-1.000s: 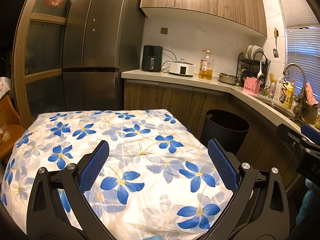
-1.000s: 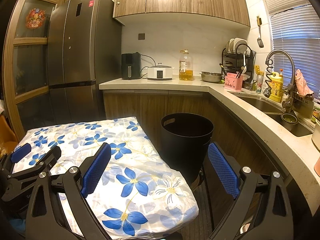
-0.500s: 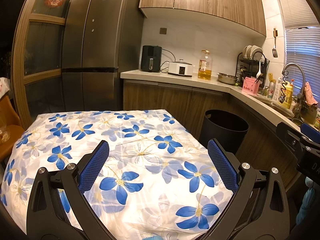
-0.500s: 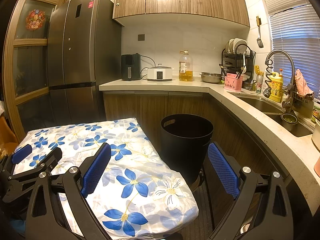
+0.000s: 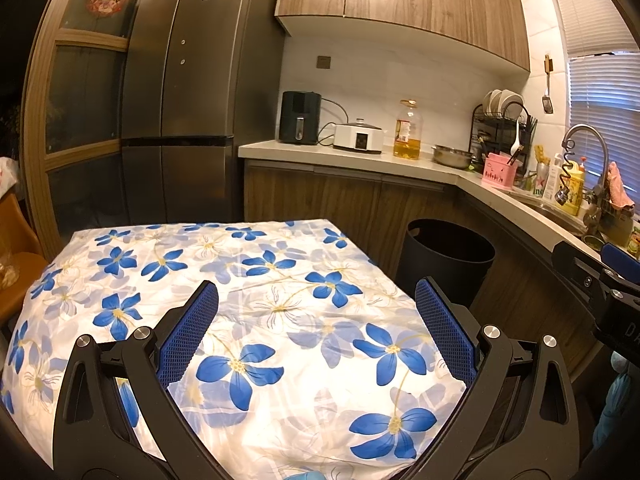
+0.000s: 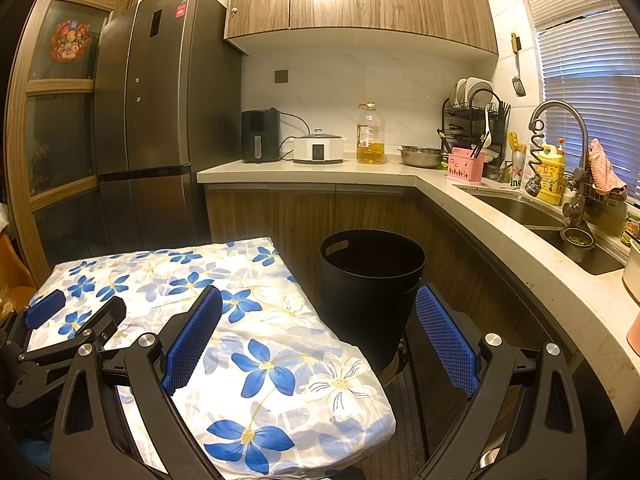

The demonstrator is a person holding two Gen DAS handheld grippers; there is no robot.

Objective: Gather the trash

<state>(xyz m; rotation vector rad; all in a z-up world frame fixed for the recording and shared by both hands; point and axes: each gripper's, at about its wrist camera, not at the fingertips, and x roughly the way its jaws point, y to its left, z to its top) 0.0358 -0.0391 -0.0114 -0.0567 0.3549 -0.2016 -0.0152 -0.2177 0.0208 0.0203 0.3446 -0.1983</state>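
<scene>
Left hand-held gripper [image 5: 316, 320]: spread wide, empty, held level over the flowered cloth [image 5: 256, 320], probably so the camera can scan for trash.
Right hand-held gripper [image 6: 318, 324]: spread too, pinching nothing, aimed at the bin at 12 o'clock.
Bin [image 6: 372, 280]: black, round, upright, long axis vertical with the open mouth up; it stands on the floor just beside the cloth's right edge, at 2 o'clock in the left wrist view, likely placed there for easy dropping.
Trash: none visible on the cloth in either view; whether any lies out of frame I cannot tell.
Counter [image 6: 320, 172]: at the far side, carrying kitchen appliances and an oil bottle [image 6: 371, 136].
Stage: judged either searching or done.
</scene>
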